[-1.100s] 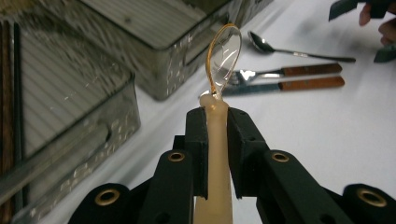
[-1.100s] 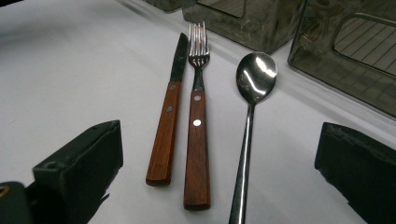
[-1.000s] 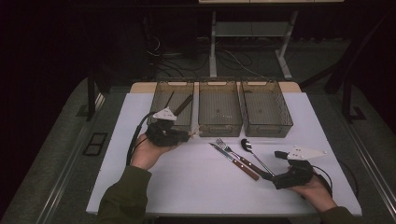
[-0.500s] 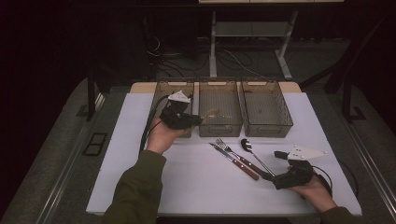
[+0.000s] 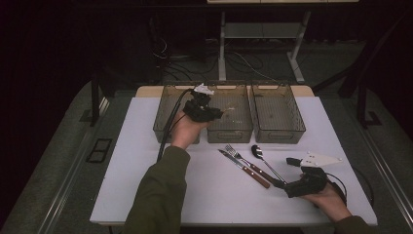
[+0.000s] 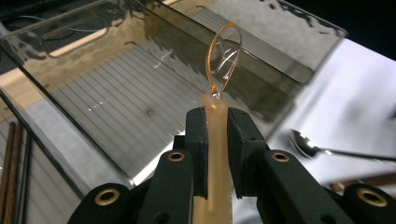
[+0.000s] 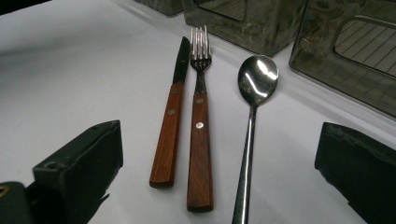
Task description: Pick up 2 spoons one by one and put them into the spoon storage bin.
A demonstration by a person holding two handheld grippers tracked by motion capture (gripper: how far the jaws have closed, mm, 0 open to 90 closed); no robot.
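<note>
My left gripper (image 5: 210, 111) is shut on the pale handle of a clear amber plastic spoon (image 6: 225, 56), whose bowl sticks up past the jaws. It hangs over the left part of the middle smoky plastic bin (image 5: 234, 127); the bin's ribbed floor (image 6: 116, 98) lies below the spoon. My right gripper (image 5: 283, 173) rests on the table at the front right, open, with nothing between its jaws (image 7: 219, 163). Just ahead of it lie a wooden-handled knife (image 7: 170, 126), a wooden-handled fork (image 7: 200, 135) and a metal spoon (image 7: 256, 81), side by side.
Three smoky bins stand in a row at the table's far edge: left bin (image 5: 164, 117), the middle one, right bin (image 5: 277, 119). Brown sticks (image 6: 11, 163) show at the left beyond the bin wall. The white table top (image 5: 126, 161) ends near the person.
The left hand has carried its gripper and the plastic spoon away from the person and to the right, from in front of the left bin to over the middle bin. The right gripper stayed put.
</note>
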